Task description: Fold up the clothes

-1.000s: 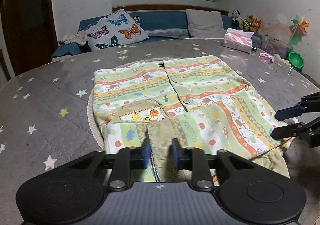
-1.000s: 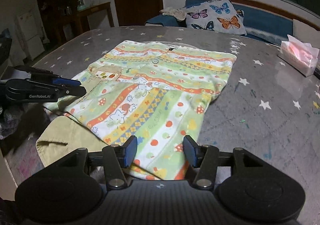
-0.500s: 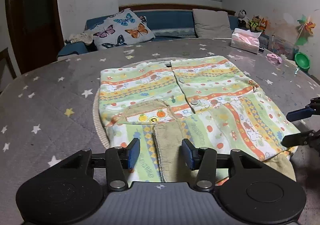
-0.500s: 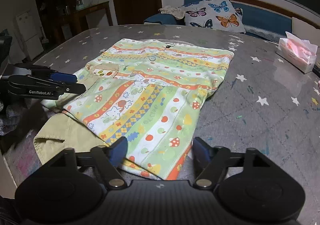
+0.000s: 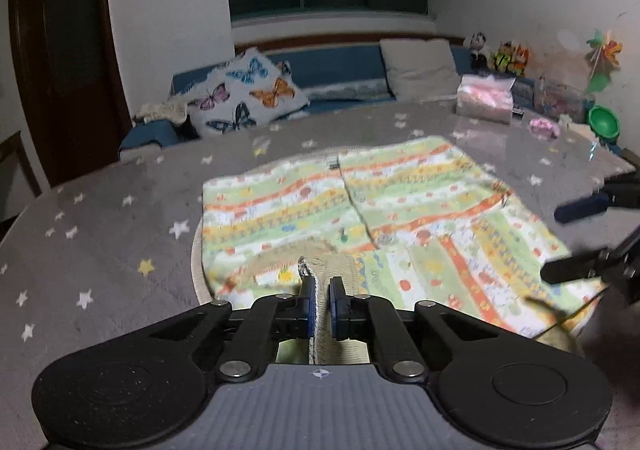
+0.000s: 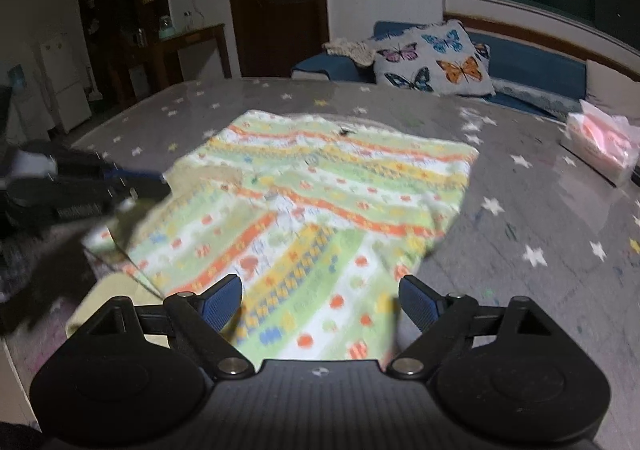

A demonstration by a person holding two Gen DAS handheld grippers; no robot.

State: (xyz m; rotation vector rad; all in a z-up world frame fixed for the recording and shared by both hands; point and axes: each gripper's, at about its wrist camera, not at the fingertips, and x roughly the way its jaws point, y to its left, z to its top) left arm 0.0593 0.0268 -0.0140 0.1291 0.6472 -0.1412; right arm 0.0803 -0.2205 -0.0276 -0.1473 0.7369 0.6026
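Two claws | left claw (image 5: 320, 302) pinches beige cuff (image 5: 318, 314) | right claw (image 6: 320, 300) agape | blurred hem probably unheld

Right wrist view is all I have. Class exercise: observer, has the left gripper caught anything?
Observer: Yes. In the left wrist view the left gripper has its jaws shut on the beige cuff of the patterned garment.
Operator: What lies far right of the table?
Observer: A green bowl, outside your view.
Operator: Anything near it?
Observer: A small pink item lies on the table.
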